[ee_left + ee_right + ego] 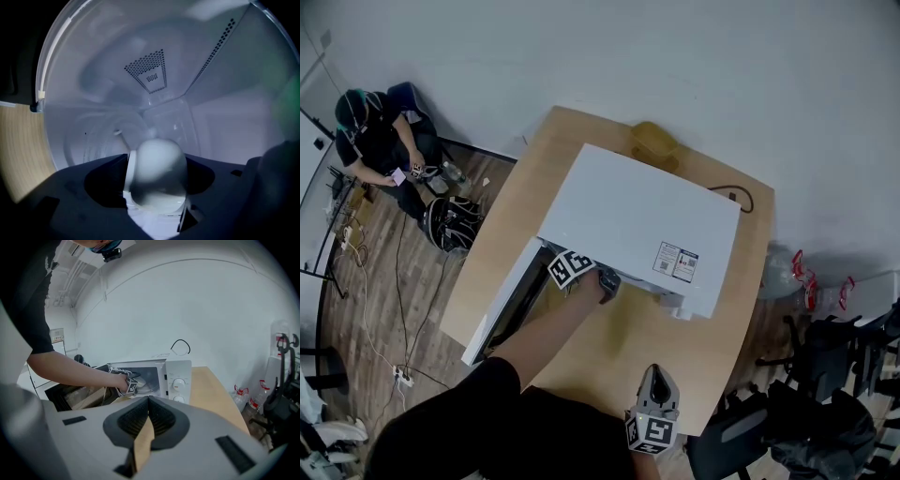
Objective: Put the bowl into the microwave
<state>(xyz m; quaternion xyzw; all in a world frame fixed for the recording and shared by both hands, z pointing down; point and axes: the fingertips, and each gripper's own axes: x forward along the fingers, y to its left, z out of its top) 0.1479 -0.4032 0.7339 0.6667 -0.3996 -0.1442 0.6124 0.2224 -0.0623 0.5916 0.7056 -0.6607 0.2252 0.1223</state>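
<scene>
The white microwave (637, 216) stands on the wooden table (684, 347) with its door (502, 305) swung open to the left. My left gripper (605, 281) reaches into the cavity. In the left gripper view a white bowl (157, 176) rests on the glass turntable (101, 136) between the jaws of my left gripper (156, 160), which stand wide around it without pressing. My right gripper (655, 375) hovers near the table's front edge, shut and empty (149, 399). From there I see the microwave (178, 376) and the left gripper (127, 383) at its mouth.
A yellow object (654, 141) lies on the table behind the microwave. A black cable (733, 195) runs off the back right. A person (380, 141) sits by the wall at the far left. Dark office chairs (825, 384) crowd the right side.
</scene>
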